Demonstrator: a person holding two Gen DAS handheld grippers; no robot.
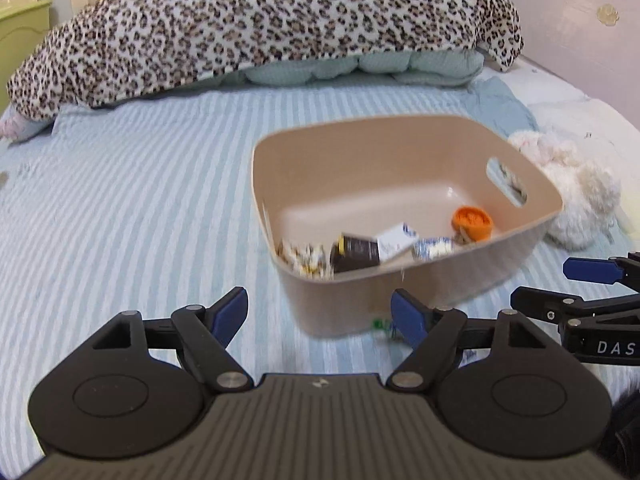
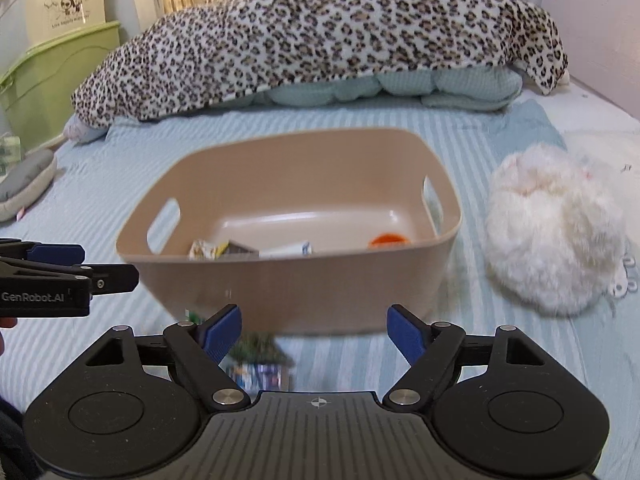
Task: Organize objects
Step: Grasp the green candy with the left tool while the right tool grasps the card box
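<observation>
A beige plastic bin with handle slots stands on the striped bed. It holds an orange lid, a dark jar, a white box and crumpled wrappers. My left gripper is open and empty just short of the bin's near wall. My right gripper is open and empty in front of the bin. A small packet with green and blue print lies on the bed between its fingers, blurred. A small green item lies at the bin's foot.
A white fluffy plush toy lies right of the bin. A leopard-print blanket over a pale green quilt fills the back. Green storage boxes stand at the left. A pink wall bounds the right.
</observation>
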